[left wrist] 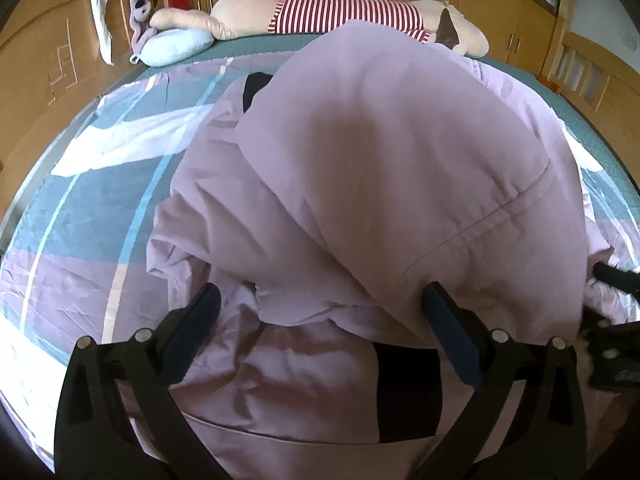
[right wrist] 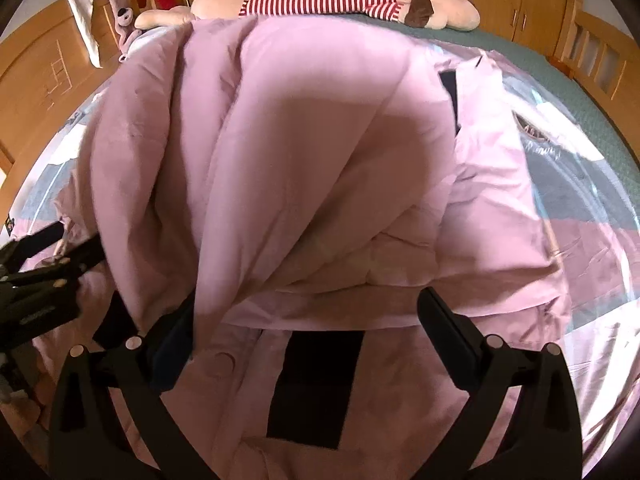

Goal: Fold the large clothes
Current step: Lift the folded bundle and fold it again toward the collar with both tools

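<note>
A large padded lilac-pink coat [left wrist: 380, 152] with black patches lies on the bed, one part of it bulging up in a fold; it also fills the right wrist view [right wrist: 304, 152]. My left gripper [left wrist: 320, 312] is open, its dark fingers [left wrist: 196, 328] spread wide over the coat's near edge, fabric lying between them. My right gripper [right wrist: 308, 320] is open too, its jaws wide apart, with the folded coat edge draped over its left finger [right wrist: 176, 344]. The left gripper shows at the left edge of the right wrist view [right wrist: 52, 260]; the right gripper shows at the right edge of the left wrist view [left wrist: 612, 320].
The bed has a patchwork sheet [left wrist: 100, 200] in grey, white and lilac. A big plush toy in a red-striped shirt [left wrist: 344, 16] and a light blue cushion [left wrist: 176, 46] lie at the far side. Wooden headboard [left wrist: 40, 68] left, wardrobes behind.
</note>
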The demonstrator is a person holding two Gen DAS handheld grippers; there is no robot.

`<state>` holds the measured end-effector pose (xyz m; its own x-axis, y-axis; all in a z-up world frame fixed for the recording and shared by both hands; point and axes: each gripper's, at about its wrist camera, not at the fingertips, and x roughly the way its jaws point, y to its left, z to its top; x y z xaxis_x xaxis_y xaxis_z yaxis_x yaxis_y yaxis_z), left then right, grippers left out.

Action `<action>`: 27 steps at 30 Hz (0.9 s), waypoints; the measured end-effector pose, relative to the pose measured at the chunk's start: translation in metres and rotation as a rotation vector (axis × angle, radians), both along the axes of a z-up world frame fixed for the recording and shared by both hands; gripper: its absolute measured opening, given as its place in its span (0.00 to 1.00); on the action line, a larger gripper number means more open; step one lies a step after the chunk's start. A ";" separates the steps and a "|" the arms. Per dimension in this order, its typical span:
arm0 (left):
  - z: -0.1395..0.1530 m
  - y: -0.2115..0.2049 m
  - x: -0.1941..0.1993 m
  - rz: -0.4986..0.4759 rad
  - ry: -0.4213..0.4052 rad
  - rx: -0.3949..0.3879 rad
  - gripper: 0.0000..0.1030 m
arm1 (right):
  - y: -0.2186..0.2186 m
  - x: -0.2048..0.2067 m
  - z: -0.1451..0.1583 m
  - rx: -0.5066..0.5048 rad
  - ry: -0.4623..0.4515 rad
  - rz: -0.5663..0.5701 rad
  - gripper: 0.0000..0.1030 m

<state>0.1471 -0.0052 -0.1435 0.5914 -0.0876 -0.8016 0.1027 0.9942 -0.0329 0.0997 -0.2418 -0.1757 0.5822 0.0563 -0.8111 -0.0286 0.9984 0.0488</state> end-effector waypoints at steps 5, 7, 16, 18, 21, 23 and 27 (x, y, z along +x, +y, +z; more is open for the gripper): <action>-0.005 0.005 0.002 0.017 0.026 -0.035 0.98 | 0.014 -0.018 0.058 -0.049 -0.286 0.010 0.86; -0.009 0.006 0.003 0.022 0.037 -0.047 0.98 | 0.025 -0.007 0.069 -0.031 -0.305 0.043 0.80; -0.013 0.008 0.004 0.023 0.065 -0.042 0.98 | 0.038 0.059 -0.018 -0.065 -0.015 0.060 0.72; -0.013 0.008 0.004 0.022 0.068 -0.045 0.98 | 0.031 0.054 -0.015 -0.039 -0.018 0.070 0.72; -0.008 0.005 0.001 0.021 0.048 -0.025 0.98 | 0.021 0.041 0.001 0.019 -0.040 0.077 0.72; -0.004 0.003 -0.001 0.026 0.035 -0.015 0.98 | 0.005 0.025 0.018 0.037 -0.102 0.064 0.73; -0.004 0.004 -0.002 0.027 0.036 -0.022 0.98 | -0.027 0.007 0.029 0.019 -0.107 0.033 0.73</action>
